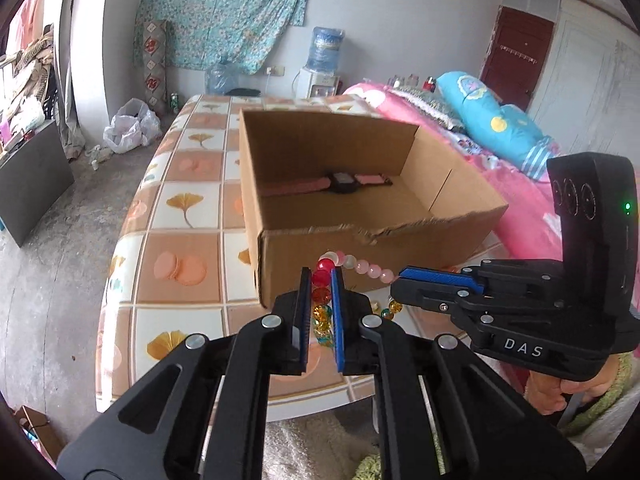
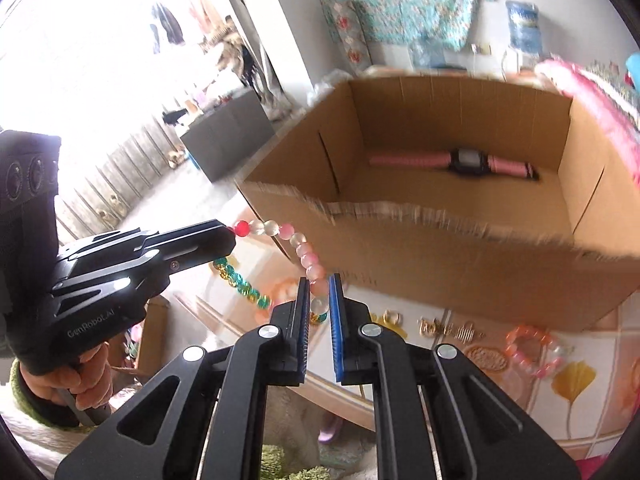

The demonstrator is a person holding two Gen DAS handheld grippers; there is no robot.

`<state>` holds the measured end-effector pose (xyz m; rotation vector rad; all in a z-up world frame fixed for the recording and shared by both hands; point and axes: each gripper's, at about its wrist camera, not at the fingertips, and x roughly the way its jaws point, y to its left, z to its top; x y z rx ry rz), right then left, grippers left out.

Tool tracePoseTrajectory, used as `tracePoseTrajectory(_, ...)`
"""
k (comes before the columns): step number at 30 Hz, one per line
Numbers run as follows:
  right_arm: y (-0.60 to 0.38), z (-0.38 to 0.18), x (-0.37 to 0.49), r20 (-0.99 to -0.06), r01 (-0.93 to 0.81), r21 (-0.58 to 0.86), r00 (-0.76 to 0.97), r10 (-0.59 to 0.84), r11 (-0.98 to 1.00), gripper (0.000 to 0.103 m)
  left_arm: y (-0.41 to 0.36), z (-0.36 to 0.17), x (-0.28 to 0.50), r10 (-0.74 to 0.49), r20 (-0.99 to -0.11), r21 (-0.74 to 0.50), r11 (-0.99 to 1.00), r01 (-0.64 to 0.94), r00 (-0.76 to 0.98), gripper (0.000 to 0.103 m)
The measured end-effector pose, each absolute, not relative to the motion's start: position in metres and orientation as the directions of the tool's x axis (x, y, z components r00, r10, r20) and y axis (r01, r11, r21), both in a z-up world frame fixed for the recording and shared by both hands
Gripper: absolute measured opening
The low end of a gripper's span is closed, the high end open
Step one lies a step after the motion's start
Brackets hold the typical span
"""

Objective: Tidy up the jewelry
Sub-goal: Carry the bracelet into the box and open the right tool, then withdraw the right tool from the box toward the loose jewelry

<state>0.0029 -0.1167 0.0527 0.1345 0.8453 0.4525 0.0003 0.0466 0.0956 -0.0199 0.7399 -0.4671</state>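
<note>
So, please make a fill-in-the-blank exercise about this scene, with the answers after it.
1. Both claws, left claw and right claw, grip one string of ____.
2. The bead string hangs outside the cardboard ____.
3. In the box lies a watch with a ____ strap.
4. Other jewelry lies on the tiled ____.

Answers: beads; box; pink; table

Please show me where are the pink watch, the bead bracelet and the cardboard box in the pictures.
pink watch (image 2: 466, 161): right wrist view, on its dark face.
bead bracelet (image 2: 308, 258): right wrist view, on a pink bead of the hanging strand.
cardboard box (image 1: 312, 264): left wrist view, on its near outer wall.
</note>
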Motion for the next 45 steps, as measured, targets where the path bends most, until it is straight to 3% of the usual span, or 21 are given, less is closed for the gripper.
tracePoseTrajectory(5,-0.127,0.114,0.009,-0.572,-0.407,0.255,0.668,0.476,0.877,0.01,0.037,0.153,0.018,-0.473,-0.551,-0.176,0.871,0.459,0.687,0.008)
tracePoseTrajectory(9,-0.144,0.14,0.043,-0.546,-0.42,0.229,0.692,0.473,0.878,0.01,0.017,0.17,0.05,-0.464,-0.527,-0.123,0.871,0.477,0.712,0.009)
tracePoseTrajectory(13,-0.158,0.117,0.106,-0.642,-0.397,0.309,0.583,0.497,0.864,0.01,-0.004,0.146,0.094,-0.402,-0.6,-0.061,0.885,0.462,0.691,0.009)
tracePoseTrajectory(19,-0.149,0.04,0.176,-0.797,-0.323,0.426,0.308,0.519,0.845,0.01,-0.018,0.089,0.137,-0.309,-0.754,-0.021,0.893,0.449,0.58,0.009)
tracePoseTrajectory(27,-0.137,0.0,0.209,-0.869,-0.227,0.444,0.125,0.478,0.867,0.011,-0.02,0.067,0.154,-0.192,-0.804,0.068,0.911,0.407,0.563,0.009)
tracePoseTrajectory(33,-0.15,0.021,0.194,-0.831,-0.233,0.446,0.251,0.496,0.864,0.011,-0.008,0.081,0.141,-0.227,-0.758,0.035,0.922,0.386,0.612,0.009)
tracePoseTrajectory(38,-0.178,0.061,0.146,-0.74,-0.286,0.458,0.403,0.539,0.842,0.012,0.011,0.111,0.103,-0.325,-0.669,-0.028,0.91,0.415,0.669,0.01)
tracePoseTrajectory(41,-0.197,0.084,0.104,-0.67,-0.323,0.47,0.476,0.57,0.822,0.021,0.024,0.119,0.069,-0.405,-0.611,-0.085,0.888,0.453,0.68,0.018)
tracePoseTrajectory(45,-0.216,0.094,0.049,-0.611,-0.354,0.496,0.506,0.608,0.793,0.024,0.032,0.103,0.028,-0.493,-0.575,-0.172,0.853,0.493,0.653,0.024)
